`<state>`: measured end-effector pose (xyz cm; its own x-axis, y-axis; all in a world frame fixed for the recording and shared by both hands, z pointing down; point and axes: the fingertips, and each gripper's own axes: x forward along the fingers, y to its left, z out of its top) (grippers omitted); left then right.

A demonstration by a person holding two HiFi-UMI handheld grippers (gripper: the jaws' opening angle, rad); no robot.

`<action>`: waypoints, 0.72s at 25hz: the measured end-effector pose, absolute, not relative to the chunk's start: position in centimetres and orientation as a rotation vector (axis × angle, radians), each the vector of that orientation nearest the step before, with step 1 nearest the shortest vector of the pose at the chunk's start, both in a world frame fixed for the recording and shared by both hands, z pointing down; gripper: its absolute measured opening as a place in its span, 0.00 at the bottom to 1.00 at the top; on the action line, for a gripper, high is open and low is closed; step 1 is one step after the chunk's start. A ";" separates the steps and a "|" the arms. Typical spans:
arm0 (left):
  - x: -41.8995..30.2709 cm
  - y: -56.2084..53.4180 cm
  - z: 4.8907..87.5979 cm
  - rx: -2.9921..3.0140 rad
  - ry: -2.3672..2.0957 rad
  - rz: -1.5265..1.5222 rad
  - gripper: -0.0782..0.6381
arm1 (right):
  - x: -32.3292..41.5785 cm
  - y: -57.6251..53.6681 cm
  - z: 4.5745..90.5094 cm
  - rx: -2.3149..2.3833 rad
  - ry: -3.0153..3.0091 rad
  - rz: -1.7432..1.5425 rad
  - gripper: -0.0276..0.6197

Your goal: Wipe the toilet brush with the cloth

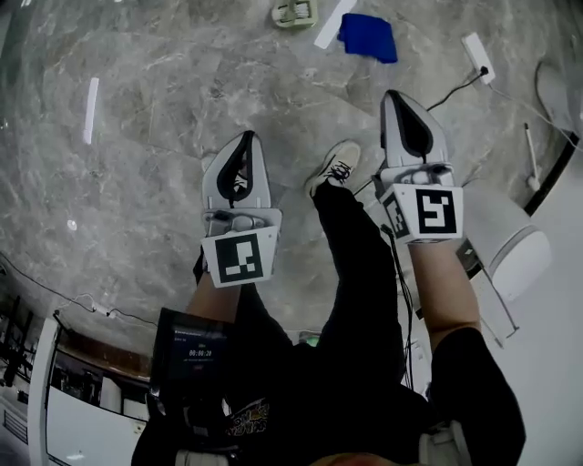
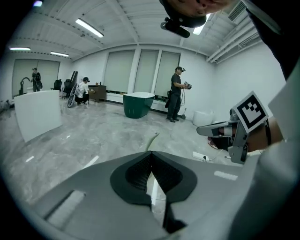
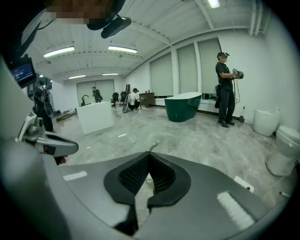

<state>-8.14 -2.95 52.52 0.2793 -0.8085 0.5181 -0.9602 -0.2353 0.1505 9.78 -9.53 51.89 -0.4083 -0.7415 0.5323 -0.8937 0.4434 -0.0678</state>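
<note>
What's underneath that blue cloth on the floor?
The blue cloth lies on the grey marble floor, with a white strip at its left edge. Anything directly beneath it is covered and cannot be seen.

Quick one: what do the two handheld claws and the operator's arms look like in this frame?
The left claw and right claw match: light grey tapered shells lined with black ribbed pads. Each has a white cube at the rear, printed with black square markers. The operator wears a black short sleeve, with the forearms bare.
</note>
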 end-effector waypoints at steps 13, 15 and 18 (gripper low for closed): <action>-3.0 -3.0 24.8 2.252 -1.551 0.416 0.12 | 9.0 -5.8 24.9 1.516 -2.374 0.659 0.05; -1.6 -3.1 20.4 2.281 -1.554 0.381 0.12 | 10.1 -5.6 19.8 1.528 -2.423 0.600 0.05; 1.6 -2.7 14.9 2.322 -1.523 0.353 0.12 | 11.9 -4.8 13.7 1.481 -2.494 0.506 0.05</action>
